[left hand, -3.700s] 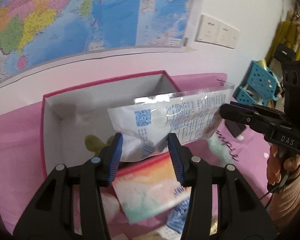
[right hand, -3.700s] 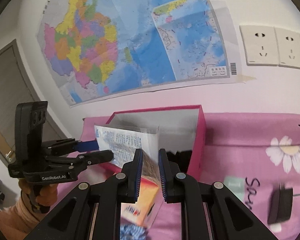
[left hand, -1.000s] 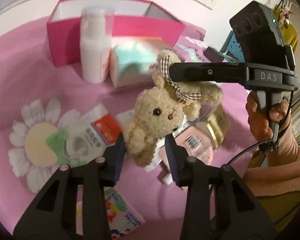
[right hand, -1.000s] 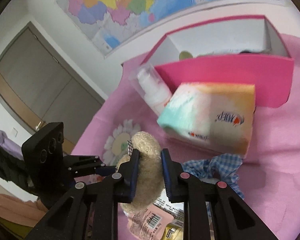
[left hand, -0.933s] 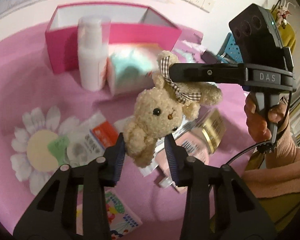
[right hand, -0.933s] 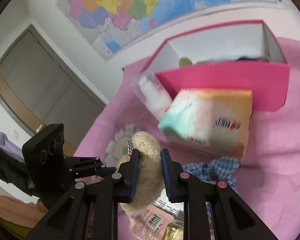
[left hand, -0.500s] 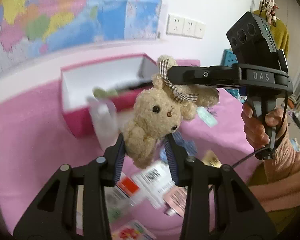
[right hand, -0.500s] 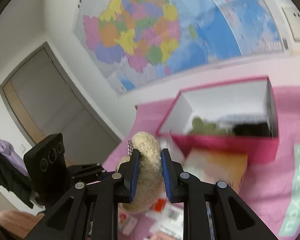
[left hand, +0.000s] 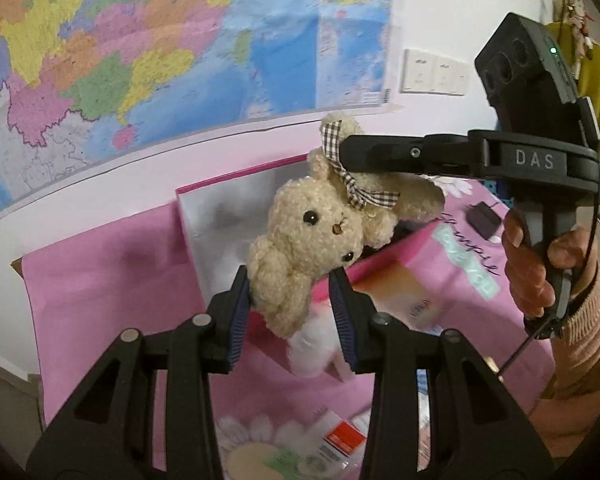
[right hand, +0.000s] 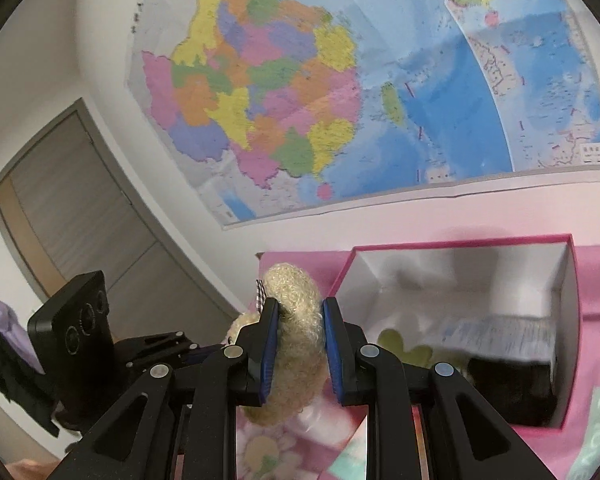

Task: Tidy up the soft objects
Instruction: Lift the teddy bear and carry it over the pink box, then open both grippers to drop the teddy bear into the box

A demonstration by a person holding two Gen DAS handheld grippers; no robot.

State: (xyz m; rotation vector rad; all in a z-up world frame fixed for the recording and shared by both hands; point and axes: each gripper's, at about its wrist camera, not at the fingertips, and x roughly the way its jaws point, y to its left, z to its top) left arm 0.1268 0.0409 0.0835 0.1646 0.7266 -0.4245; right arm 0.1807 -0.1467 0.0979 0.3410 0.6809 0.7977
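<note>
- Plush rabbit, beige w/ checked bow, hangs in the air betw. both tools, above the pink box.
- Left gripper: blue pads pinch the toy's lower body, clamped on it.
- Right gripper: jaws squeezed on one long curly ear; in the left view it comes in from the right, a hand on its handle.
- Box is open, white inside, on pink cloth by the wall w/ map.
- Inside box: a pale printed pack, smth dark below it; details blurred.
</note>
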